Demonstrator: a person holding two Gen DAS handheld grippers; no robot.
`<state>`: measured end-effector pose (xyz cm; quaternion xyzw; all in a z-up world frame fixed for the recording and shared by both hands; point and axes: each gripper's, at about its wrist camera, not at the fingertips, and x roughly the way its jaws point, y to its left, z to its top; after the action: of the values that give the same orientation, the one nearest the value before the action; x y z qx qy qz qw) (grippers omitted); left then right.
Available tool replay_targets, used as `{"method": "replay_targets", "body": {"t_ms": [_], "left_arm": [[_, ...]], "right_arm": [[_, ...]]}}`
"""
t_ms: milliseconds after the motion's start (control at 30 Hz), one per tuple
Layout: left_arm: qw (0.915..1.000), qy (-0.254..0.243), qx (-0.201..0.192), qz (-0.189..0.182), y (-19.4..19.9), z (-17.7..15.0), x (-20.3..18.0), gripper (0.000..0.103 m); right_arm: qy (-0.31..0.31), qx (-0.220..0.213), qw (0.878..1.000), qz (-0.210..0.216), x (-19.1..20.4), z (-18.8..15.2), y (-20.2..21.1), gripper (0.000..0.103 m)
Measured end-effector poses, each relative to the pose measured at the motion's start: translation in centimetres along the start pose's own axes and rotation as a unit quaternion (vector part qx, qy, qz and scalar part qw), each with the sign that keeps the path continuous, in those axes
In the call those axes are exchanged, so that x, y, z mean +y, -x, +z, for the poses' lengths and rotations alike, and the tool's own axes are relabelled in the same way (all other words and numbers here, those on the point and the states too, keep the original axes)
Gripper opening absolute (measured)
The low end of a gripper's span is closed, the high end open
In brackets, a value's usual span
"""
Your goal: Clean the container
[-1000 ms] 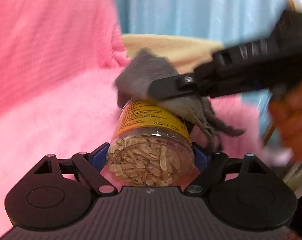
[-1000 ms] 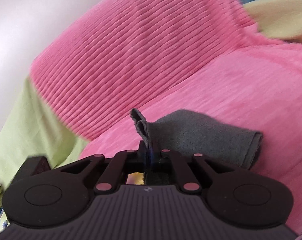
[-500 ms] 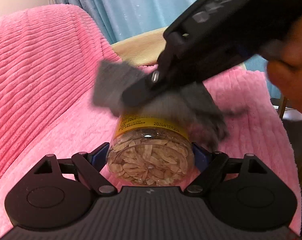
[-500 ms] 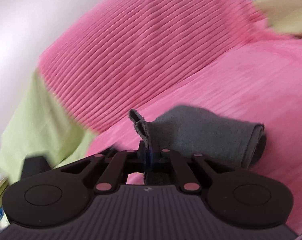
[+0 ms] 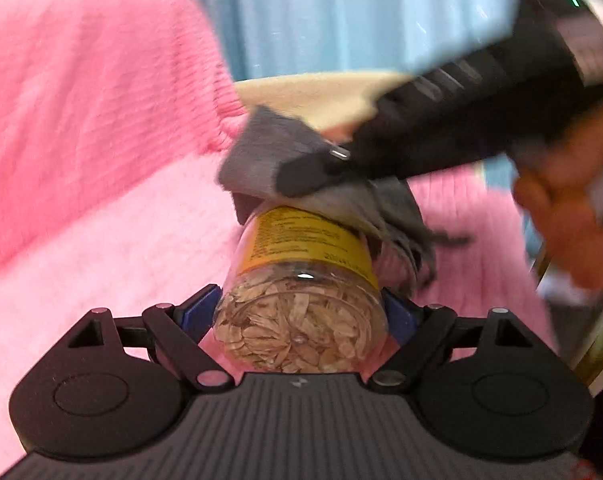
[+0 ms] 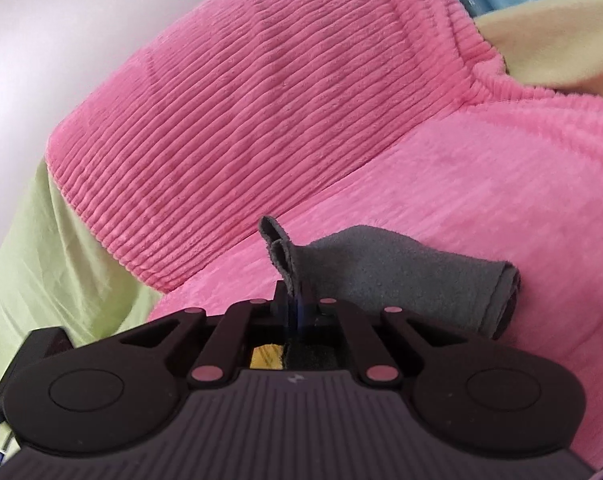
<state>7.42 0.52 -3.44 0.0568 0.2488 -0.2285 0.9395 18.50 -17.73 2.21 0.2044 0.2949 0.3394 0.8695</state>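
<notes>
The jar (image 5: 301, 300) carries a yellow label (image 5: 305, 240) with dark print too blurred to read; only a line of digits along its lower edge shows, and those cannot be made out. Through the clear base, which faces the left wrist camera, pale seed-like pieces fill the inside. The jar lies on its side in the air, its far end pointing away over a pink ribbed blanket (image 5: 101, 140), and the left gripper (image 5: 301, 320) is clamped on it near the base, blue pads (image 5: 199, 312) pressed against both sides, fingers spread about as wide as the jar. A grey cloth (image 5: 269, 160) is draped over the upper far part of the jar, touching the label's top edge and hanging off its right side in loose folds. The right gripper (image 5: 301, 178) reaches in from the upper right at a shallow downward slant, its dark tip lying on the cloth above the jar, and a hand (image 5: 569, 216) grips its handle at the right edge. In the right wrist view its fingers are drawn nearly together, pinching a folded edge of the cloth (image 6: 381, 276) that stands up between them while the rest rolls off to the right; a patch of yellow label (image 6: 266, 356) shows in the gap below. Behind lie a cream cushion (image 5: 313, 96), a blue curtain (image 5: 341, 16), a green sheet (image 6: 41, 248) and a pale wall (image 6: 61, 20).
</notes>
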Motion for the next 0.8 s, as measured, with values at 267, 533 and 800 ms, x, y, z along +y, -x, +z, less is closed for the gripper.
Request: {"method": "replay_targets", "body": {"t_ms": [267, 533, 800], "left_arm": [[0.9994, 0.031, 0.015, -0.012, -0.7, 0.1, 0.8, 0.085], [0.9856, -0.153, 0.021, 0.069, -1.0, -0.5, -2.8, 0.085], [0.9741, -0.208, 0.016, 0.087, -0.8, -1.4, -4.4, 0.085]], "right_arm": [[-0.007, -0.001, 1.000, -0.003, 0.1, -0.5, 0.4, 0.001], [0.043, 0.056, 0.995, 0.063, 2.6, -1.9, 0.0, 0.001], [0.001, 0.019, 1.000, 0.016, 1.0, -1.0, 0.3, 0.003]]}}
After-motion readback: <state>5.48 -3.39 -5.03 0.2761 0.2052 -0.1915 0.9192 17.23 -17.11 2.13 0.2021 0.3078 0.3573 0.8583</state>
